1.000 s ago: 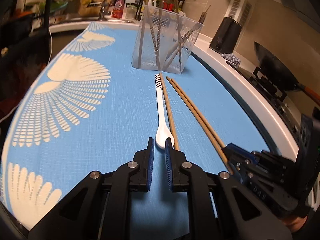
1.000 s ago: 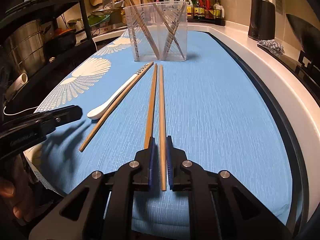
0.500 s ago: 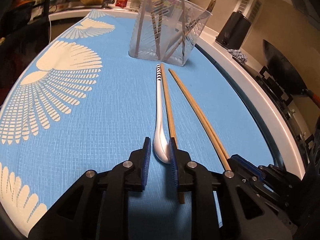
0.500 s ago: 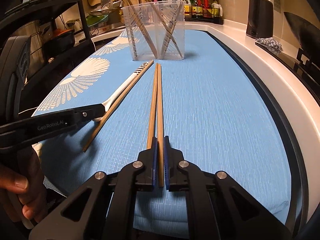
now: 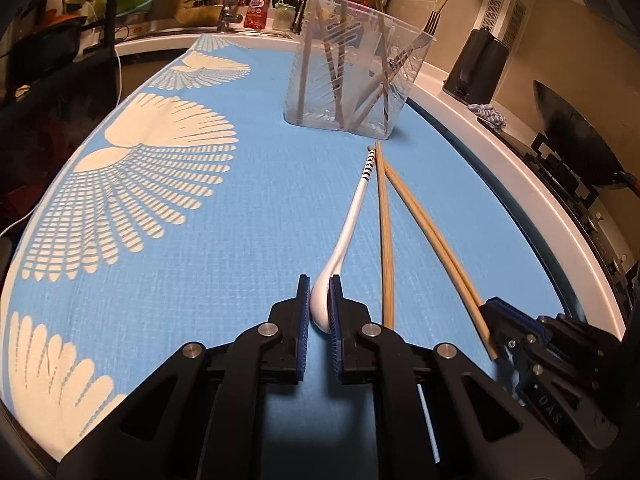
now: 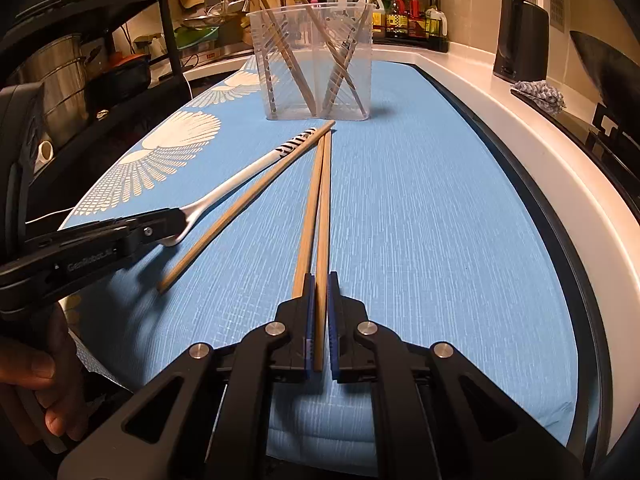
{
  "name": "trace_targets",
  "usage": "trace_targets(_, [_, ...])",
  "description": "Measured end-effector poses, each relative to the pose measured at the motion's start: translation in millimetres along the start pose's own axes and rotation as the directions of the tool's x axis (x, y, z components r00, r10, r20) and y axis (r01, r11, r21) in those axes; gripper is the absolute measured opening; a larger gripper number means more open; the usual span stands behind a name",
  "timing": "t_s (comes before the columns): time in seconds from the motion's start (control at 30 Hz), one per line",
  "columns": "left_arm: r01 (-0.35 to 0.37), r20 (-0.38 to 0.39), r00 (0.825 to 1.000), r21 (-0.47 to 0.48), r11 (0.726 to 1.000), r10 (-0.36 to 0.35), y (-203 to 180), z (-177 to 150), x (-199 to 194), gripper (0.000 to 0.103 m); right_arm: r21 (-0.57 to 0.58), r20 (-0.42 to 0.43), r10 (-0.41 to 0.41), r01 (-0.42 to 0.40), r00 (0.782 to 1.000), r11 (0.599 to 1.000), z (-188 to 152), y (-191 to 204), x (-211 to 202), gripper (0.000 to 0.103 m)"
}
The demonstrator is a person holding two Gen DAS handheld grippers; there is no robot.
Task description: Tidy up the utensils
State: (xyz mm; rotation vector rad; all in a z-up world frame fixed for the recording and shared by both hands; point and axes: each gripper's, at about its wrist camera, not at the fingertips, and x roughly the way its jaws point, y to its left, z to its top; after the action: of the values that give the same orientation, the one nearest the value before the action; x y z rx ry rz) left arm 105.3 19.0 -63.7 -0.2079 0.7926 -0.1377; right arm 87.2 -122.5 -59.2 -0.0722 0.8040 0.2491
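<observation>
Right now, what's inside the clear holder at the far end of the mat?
The clear holder has several wooden chopsticks leaning crosswise, tips down, ends poking above the rim. The ribbed walls blur the bottom, so I can't tell the exact count or whether anything smaller lies there.

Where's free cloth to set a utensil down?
Free: the wide cloth left of the white spoon, and the strip between the paired chopsticks and the counter edge. Crowded: the middle lane before the clear holder, where both grippers work.
</observation>
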Motion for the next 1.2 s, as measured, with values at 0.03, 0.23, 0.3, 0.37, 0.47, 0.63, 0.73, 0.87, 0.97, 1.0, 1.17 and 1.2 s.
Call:
trace_targets(0.03, [-0.007,0.004,1.000,0.005,1.000,0.007,1.1,-1.6,-2.2,0.010,-0.002,0.001,-0.002,0.002,1.000,1.000,-0.4,0.5,0.0,0.006])
trace_targets(0.23, [-0.059,0.043,0.997,0.011,0.998,0.058,14.2,-6.7,-12.2,0.010,-0.012,0.011,-0.015,0.015,1.000,1.000,-1.4,2.7,0.2,0.006])
trace_targets(0.3, [-0.087,0.061,0.994,0.016,0.996,0.086,18.5,-8.5,-14.5,0.010,-0.012,0.016,-0.023,0.024,1.000,1.000,-1.3,2.3,0.0,0.006])
trace_targets(0.37, [-0.111,0.077,0.991,0.038,0.993,0.108,21.0,-11.4,-15.9,0.010,-0.002,0.024,-0.028,0.028,0.999,1.000,-2.0,0.5,-0.3,0.006])
trace_targets(0.47, [-0.137,0.101,0.986,0.063,0.989,0.131,21.1,-14.0,-19.2,0.010,0.005,0.045,-0.053,0.053,0.998,0.999,-3.7,-1.1,-0.6,0.006])
trace_targets(0.63, [-0.146,0.127,0.983,0.082,0.986,0.135,22.7,-16.4,-21.1,0.010,0.015,0.069,-0.061,0.060,0.996,0.998,-6.1,-3.8,-1.3,0.007])
trace_targets(0.73, [-0.145,0.133,0.982,0.082,0.986,0.133,23.4,-15.9,-20.1,0.010,0.016,0.076,-0.065,0.063,0.995,0.998,-6.8,-3.2,-1.8,0.008])
trace_targets(0.87, [-0.149,0.144,0.980,0.090,0.985,0.136,22.3,-17.4,-19.3,0.010,0.023,0.089,-0.066,0.064,0.994,0.998,-8.7,-3.2,-2.7,0.008])
trace_targets(0.97, [-0.151,0.155,0.979,0.098,0.984,0.135,21.6,-18.5,-19.1,0.010,0.026,0.097,-0.066,0.063,0.993,0.998,-9.9,-3.4,-3.3,0.008])
trace_targets(1.0, [-0.150,0.159,0.978,0.098,0.984,0.134,21.8,-18.9,-19.2,0.010,0.028,0.099,-0.066,0.063,0.993,0.998,-9.8,-3.8,-3.1,0.008])
trace_targets(1.17, [-0.162,0.167,0.976,0.115,0.980,0.142,17.9,-19.5,-18.7,0.010,0.024,0.107,-0.075,0.072,0.991,0.997,-11.5,-2.6,-3.3,0.008])
trace_targets(1.2, [-0.163,0.167,0.976,0.116,0.980,0.143,17.6,-19.1,-18.5,0.010,0.022,0.108,-0.076,0.074,0.991,0.997,-11.6,-2.3,-3.3,0.008])
